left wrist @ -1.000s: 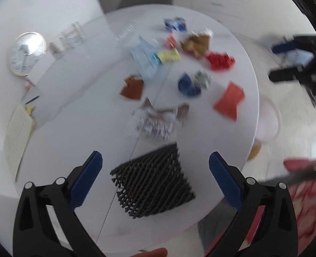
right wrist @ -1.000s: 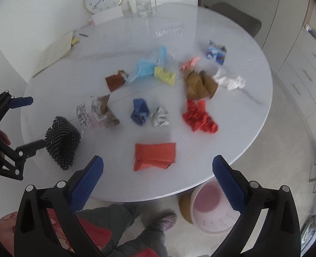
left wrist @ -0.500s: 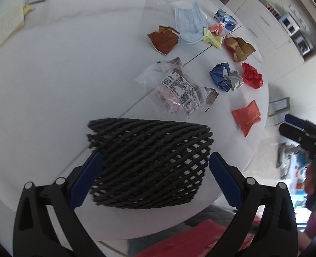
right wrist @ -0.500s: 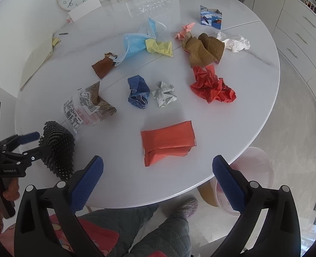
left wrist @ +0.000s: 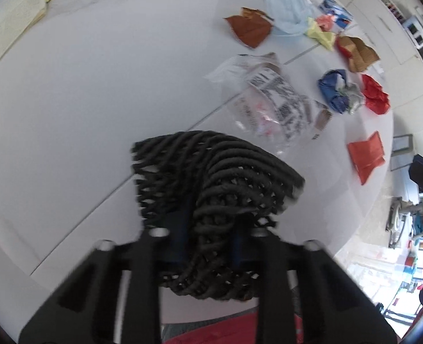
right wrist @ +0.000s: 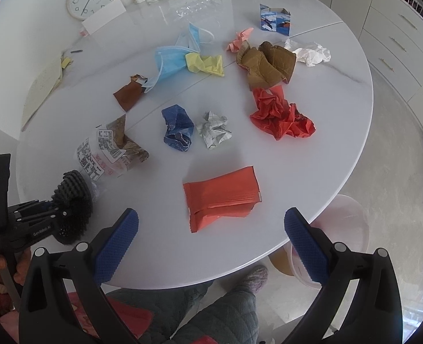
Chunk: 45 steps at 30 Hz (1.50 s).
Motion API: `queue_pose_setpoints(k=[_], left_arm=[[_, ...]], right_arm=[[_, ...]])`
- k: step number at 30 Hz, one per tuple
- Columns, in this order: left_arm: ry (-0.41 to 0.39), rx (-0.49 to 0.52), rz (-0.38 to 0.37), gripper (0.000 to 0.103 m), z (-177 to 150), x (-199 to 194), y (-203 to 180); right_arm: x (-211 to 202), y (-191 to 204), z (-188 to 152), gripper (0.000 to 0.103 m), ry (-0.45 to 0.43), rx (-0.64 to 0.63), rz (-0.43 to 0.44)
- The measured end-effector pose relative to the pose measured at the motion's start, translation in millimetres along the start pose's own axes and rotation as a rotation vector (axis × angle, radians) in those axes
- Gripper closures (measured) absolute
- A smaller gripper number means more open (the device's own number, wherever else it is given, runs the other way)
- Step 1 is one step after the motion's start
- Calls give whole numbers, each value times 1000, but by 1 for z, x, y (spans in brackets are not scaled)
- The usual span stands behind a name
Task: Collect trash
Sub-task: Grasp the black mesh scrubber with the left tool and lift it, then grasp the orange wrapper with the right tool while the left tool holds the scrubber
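1. Since half a second ago the left gripper (left wrist: 208,240) has closed: its jaws, then spread either side of the black foam net (left wrist: 214,200), now pinch it, the mesh bunching up between the blue pads

2. The net sits at 6 o'clock in the left wrist view, near the white table's (left wrist: 82,100) near edge; the right wrist view shows it at 8 o'clock, clamped in the left gripper (right wrist: 53,215)

3. The right gripper (right wrist: 211,238) hangs with jaws wide apart and nothing between them, above the table edge, the orange-red wrapper (right wrist: 221,197) just ahead at 12 o'clock of its fingers

4. Other litter lies scattered beyond: a clear printed bag (right wrist: 108,149), blue wad (right wrist: 178,127), red crumpled paper (right wrist: 280,116), face mask (right wrist: 172,58)

5. A pink bin (right wrist: 346,229) stands on the floor below the table rim at 4 o'clock (partly hidden by the right finger)

6. Risk, in my judgement: the springy net may slip free on lifting, since only part of it is gripped, or drag the clear bag lying just beside it
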<state>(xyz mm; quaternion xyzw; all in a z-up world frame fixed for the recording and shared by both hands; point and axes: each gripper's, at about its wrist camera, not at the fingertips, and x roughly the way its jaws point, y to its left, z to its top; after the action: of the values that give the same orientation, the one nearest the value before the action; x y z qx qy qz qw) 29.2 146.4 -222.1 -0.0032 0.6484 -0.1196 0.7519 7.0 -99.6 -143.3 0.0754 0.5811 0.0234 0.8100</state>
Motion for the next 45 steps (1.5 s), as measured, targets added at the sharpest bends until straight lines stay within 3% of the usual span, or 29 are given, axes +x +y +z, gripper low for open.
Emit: queue_pose_setpoints(k=[3, 7, 19, 22, 25, 28, 30, 32, 36, 39, 42, 45], left_arm=[[-3, -31, -3, 93, 2, -5, 7], [-41, 11, 30, 93, 4, -20, -2], [-171, 92, -6, 93, -1, -90, -21], [-182, 112, -20, 93, -1, -95, -29], [-171, 122, -31, 93, 0, -93, -34], [-165, 133, -35, 93, -1, -91, -35], [-168, 140, -42, 93, -2, -90, -35], [-162, 146, -52, 93, -1, -89, -34], [-167, 159, -51, 92, 1, -87, -34], [-160, 149, -47, 92, 2, -83, -34], [-165, 125, -34, 92, 2, -81, -32], [-166, 88, -32, 92, -1, -80, -28]], right_arm=[[1, 1, 2, 2, 1, -7, 4], [1, 3, 5, 2, -6, -20, 0], [18, -19, -5, 2, -16, -19, 19], [34, -17, -6, 2, 6, -9, 18], [46, -14, -5, 2, 26, 13, -37], [34, -9, -5, 3, 2, -5, -22], [25, -2, -3, 3, 0, -103, -5], [17, 12, 3, 3, 49, -347, 36], [19, 36, 4, 3, 193, -854, 1], [35, 39, 6, 5, 302, -1019, 26], [63, 39, 13, 19, 413, -1173, 16], [81, 41, 20, 36, 470, -1241, 21]])
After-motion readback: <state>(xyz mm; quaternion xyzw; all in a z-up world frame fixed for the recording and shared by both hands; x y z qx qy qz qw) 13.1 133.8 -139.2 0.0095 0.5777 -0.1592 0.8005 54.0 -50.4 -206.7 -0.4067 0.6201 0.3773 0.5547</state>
